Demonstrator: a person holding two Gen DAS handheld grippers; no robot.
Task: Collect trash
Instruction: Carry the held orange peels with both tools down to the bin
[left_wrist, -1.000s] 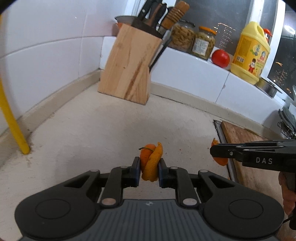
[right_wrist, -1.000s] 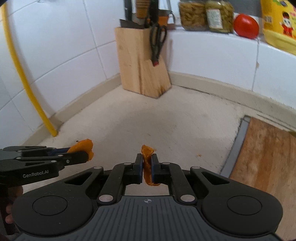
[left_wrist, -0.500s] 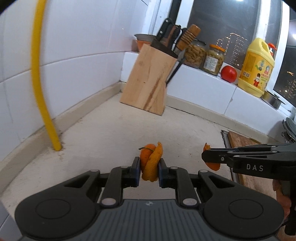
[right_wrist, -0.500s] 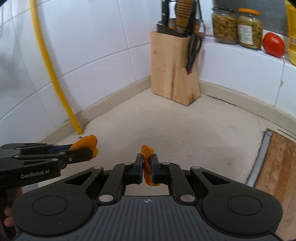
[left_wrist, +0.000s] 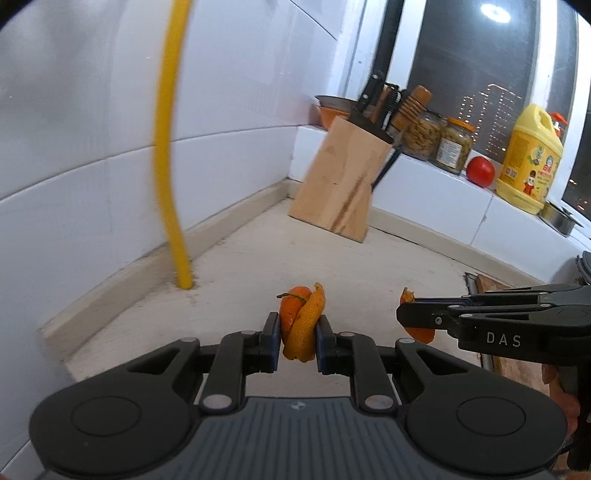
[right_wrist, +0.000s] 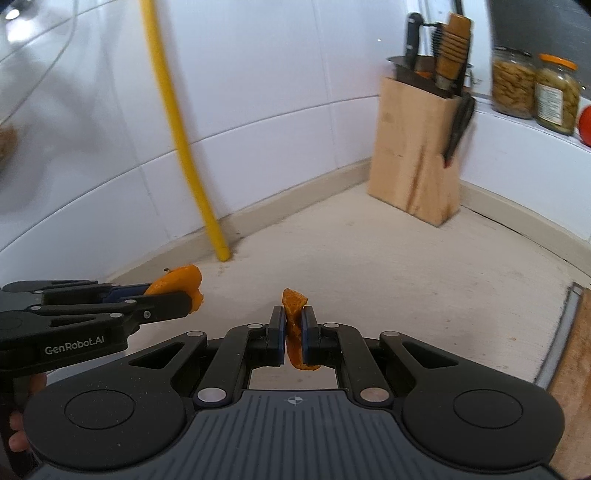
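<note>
A pale counter (left_wrist: 258, 266) is running into a white-tiled corner, where the knife block (left_wrist: 341, 181) is standing. Left of the block, a yellow pipe (left_wrist: 166, 147) is blurring. Nearer than the block, the left gripper (left_wrist: 295, 332) is clenching a curled orange peel (left_wrist: 301, 325); the right gripper (right_wrist: 293, 328) is pinching a smaller peel strip (right_wrist: 293, 332). Right of the block, jars (left_wrist: 436, 140), probably pickles.

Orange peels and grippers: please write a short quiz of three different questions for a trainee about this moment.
1. True or false: the left gripper is shut on a peel.
2. What does the right gripper hold? A) tomato B) peel C) knife
3. Fill in: the knife block stands on the ____.

Key: 1 true; 2 B, a smaller peel; 3 counter.
</note>
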